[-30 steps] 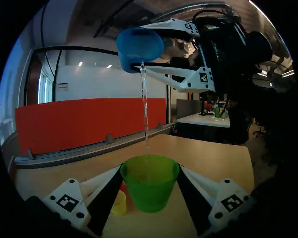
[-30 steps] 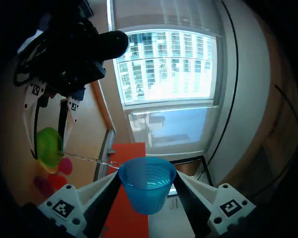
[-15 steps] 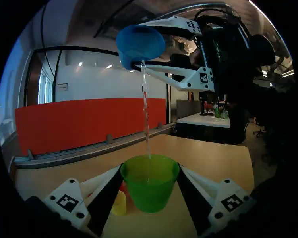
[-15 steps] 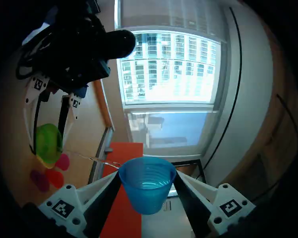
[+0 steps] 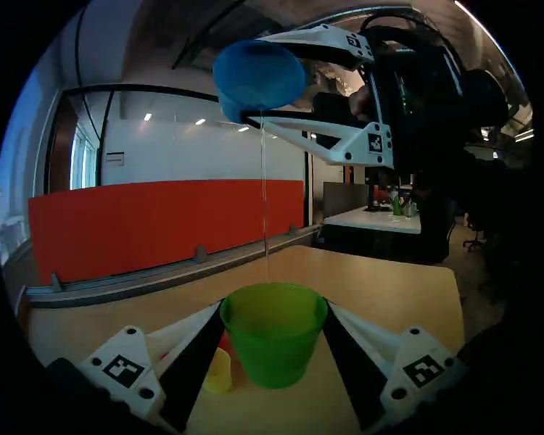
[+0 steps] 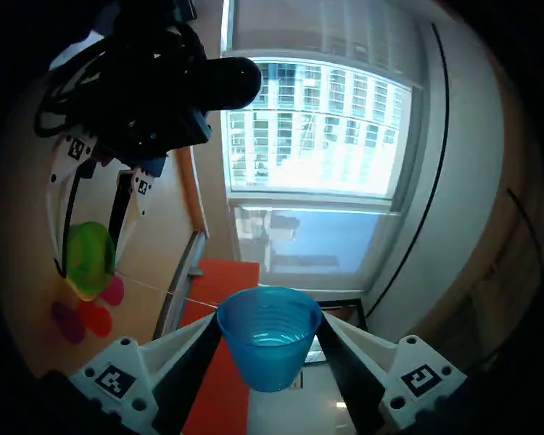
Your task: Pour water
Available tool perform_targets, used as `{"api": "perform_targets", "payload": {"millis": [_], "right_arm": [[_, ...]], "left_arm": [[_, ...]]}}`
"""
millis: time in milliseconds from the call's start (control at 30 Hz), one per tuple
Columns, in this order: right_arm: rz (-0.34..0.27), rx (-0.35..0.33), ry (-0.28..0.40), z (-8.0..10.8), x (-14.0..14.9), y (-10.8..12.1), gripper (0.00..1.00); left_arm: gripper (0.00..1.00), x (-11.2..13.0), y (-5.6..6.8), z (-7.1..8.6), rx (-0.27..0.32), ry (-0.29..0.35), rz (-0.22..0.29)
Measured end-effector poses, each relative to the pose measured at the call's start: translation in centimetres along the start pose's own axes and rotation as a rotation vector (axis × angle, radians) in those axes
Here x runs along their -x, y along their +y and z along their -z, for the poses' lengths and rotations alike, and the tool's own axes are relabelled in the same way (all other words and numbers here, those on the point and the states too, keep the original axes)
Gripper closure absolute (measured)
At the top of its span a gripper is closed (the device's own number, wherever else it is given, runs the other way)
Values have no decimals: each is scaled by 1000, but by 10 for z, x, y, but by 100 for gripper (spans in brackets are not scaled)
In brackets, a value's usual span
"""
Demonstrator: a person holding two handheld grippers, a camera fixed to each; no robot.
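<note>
My left gripper (image 5: 273, 335) is shut on a green cup (image 5: 273, 332), held upright just above the wooden table (image 5: 388, 283). High above it, my right gripper (image 5: 261, 83) is shut on a blue cup (image 5: 257, 78) tipped on its side. A thin thread of water (image 5: 264, 196) falls from the blue cup's rim into the green cup. In the right gripper view the blue cup (image 6: 269, 337) sits between the fingers of the right gripper (image 6: 269, 341) with a little water inside, and the green cup (image 6: 88, 259) and left gripper (image 6: 91, 246) lie at the left.
A small yellow cup (image 5: 217, 370) and a red one (image 5: 228, 346) stand on the table beside the green cup; pink and red cups (image 6: 91, 315) show in the right gripper view. An orange partition (image 5: 163, 225) runs behind the table. A large window (image 6: 315, 145) fills the wall.
The stream of water has thinned from a full flow to a fine thread. The blue cup has tipped slightly further and risen a touch. The green cup has stayed still.
</note>
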State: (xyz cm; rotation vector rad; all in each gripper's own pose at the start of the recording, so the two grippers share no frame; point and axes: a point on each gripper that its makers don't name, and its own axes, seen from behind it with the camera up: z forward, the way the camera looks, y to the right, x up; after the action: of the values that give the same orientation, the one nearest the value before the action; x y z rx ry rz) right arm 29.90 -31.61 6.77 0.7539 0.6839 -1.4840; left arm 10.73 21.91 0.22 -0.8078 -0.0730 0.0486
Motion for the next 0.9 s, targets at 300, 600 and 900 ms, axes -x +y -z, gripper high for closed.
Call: {"api": "perform_targets", "payload": {"millis": [300, 600, 900], "right_arm": [[-3, -4, 1, 2, 1, -1, 9], [-14, -2, 0, 2, 2, 0, 9], [-79, 0, 2, 4, 2, -1, 9]], "left_arm": [[11, 1, 0, 0, 0, -1, -1], [12, 0, 0, -1, 0, 1, 1], [12, 1, 0, 0, -1, 0, -1]]}}
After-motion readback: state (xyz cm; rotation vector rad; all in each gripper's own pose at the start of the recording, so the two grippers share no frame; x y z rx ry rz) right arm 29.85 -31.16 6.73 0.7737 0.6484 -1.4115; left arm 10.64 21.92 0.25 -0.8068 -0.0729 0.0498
